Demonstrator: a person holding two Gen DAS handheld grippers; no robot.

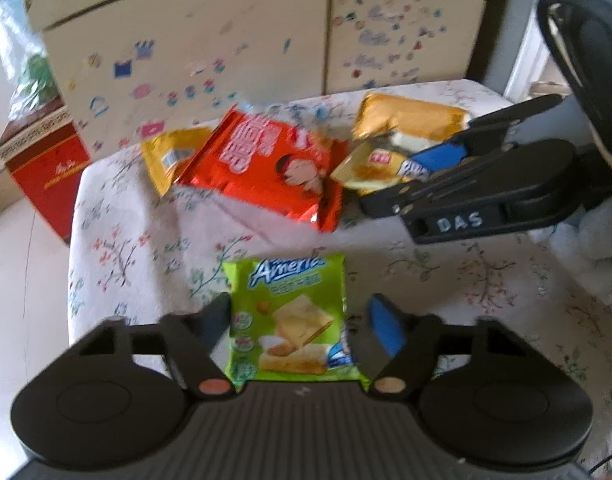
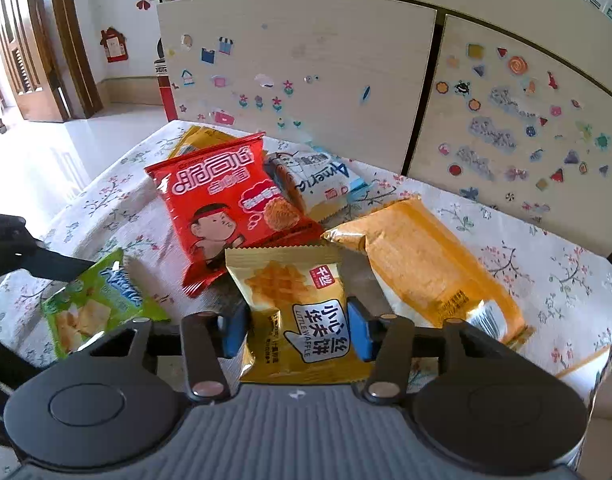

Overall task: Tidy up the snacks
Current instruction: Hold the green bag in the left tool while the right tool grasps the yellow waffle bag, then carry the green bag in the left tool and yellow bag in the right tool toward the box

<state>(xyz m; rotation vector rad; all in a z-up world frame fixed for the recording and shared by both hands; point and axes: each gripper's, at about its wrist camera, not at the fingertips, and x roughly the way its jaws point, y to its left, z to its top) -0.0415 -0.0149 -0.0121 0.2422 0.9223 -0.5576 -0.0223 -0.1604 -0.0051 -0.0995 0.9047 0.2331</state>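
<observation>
The green snack pack (image 1: pixel 287 322) is pinched in the left gripper (image 1: pixel 297 320) and the yellow waffle pack (image 2: pixel 295 316) seems squeezed by the right gripper (image 2: pixel 295 330) over the flowery table (image 2: pixel 546 264), so slippery wrappers could be dropped or crushed.

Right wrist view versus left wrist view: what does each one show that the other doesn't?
Only the right wrist view shows the white-and-blue Ameria packet clearly, behind the red snack bag, and the doorway and tiled floor at left. Only the left wrist view shows the red carton on the floor beside the table, and the whole right gripper from outside. Both show the green Ameria packet between the left gripper fingers, the Little Waffle packet between the right gripper's, the orange packet, the floral tablecloth and the stickered cabinet.
</observation>
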